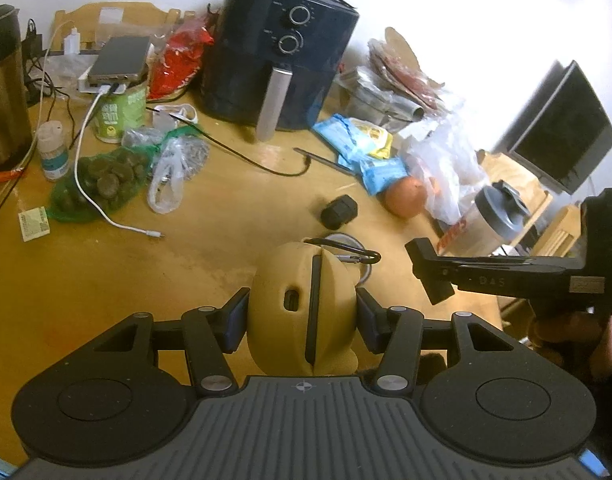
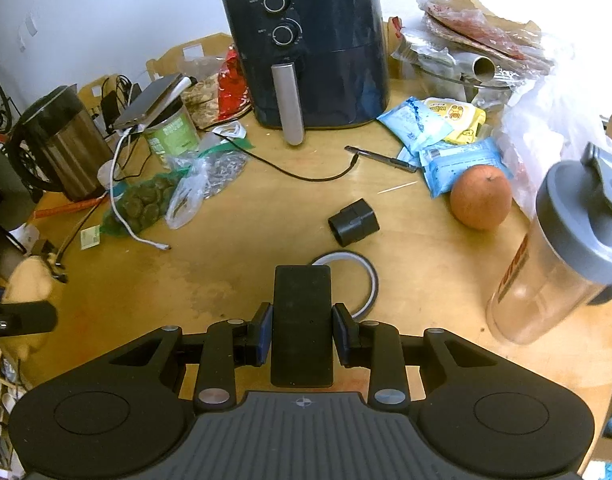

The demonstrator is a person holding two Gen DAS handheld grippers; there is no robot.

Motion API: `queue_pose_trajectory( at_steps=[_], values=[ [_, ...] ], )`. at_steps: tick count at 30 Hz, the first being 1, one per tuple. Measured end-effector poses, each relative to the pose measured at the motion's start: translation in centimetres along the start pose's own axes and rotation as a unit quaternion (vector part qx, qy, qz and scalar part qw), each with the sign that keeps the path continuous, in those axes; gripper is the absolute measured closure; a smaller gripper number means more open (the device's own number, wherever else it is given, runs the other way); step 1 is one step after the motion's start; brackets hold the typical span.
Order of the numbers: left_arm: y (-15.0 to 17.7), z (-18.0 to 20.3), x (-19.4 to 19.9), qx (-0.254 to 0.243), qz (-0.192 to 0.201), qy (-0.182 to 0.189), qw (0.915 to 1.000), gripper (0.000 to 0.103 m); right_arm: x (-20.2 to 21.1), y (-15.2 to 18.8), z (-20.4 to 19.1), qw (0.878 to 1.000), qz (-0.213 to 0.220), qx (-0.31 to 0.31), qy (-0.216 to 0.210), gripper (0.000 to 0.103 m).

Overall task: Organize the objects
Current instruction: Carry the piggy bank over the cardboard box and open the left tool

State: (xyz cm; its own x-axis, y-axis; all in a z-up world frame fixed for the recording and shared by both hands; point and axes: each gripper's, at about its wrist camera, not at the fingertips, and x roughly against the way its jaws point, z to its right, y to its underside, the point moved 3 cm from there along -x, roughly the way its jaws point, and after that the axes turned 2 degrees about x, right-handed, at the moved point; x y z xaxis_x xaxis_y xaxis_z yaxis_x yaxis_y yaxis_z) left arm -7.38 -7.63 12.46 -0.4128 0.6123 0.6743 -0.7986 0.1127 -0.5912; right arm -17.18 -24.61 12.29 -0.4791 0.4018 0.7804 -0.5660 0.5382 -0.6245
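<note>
My left gripper (image 1: 301, 314) is shut on a tan rounded pouch (image 1: 283, 276) with a black zip and a black carabiner (image 1: 346, 251) at its far end, held above the wooden table (image 1: 153, 280). My right gripper (image 2: 301, 330) is shut on a flat black rectangular case (image 2: 301, 320), held over a roll of tape (image 2: 364, 276) on the table. The right gripper also shows in the left wrist view (image 1: 430, 276) at the right. The pouch shows at the left edge of the right wrist view (image 2: 29, 280).
A black air fryer (image 2: 310, 48) stands at the back. A small black cylinder (image 2: 354, 222), an orange (image 2: 481, 197), a shaker bottle (image 2: 562, 256), snack packets (image 2: 434, 124), a kettle (image 2: 61, 144), a green cup (image 2: 171, 134) under a phone, bags and cables crowd the table.
</note>
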Motion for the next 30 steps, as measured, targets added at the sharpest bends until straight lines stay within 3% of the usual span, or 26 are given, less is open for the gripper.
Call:
queue_pose_trajectory(
  at_steps=[16,30],
  values=[
    [4.2,1.8,-0.5,-0.028,-0.060,0.030,0.9973,0.050,3.1,5.8,-2.0,0.999,-0.019,-0.036,-0.017,0.069],
    [7.3,5.2,-1.2,-0.091,-0.115,0.084,0.9856,0.049,5.6,8.6,-1.5,0.997,-0.013,-0.075,0.004,0.069]
  ],
)
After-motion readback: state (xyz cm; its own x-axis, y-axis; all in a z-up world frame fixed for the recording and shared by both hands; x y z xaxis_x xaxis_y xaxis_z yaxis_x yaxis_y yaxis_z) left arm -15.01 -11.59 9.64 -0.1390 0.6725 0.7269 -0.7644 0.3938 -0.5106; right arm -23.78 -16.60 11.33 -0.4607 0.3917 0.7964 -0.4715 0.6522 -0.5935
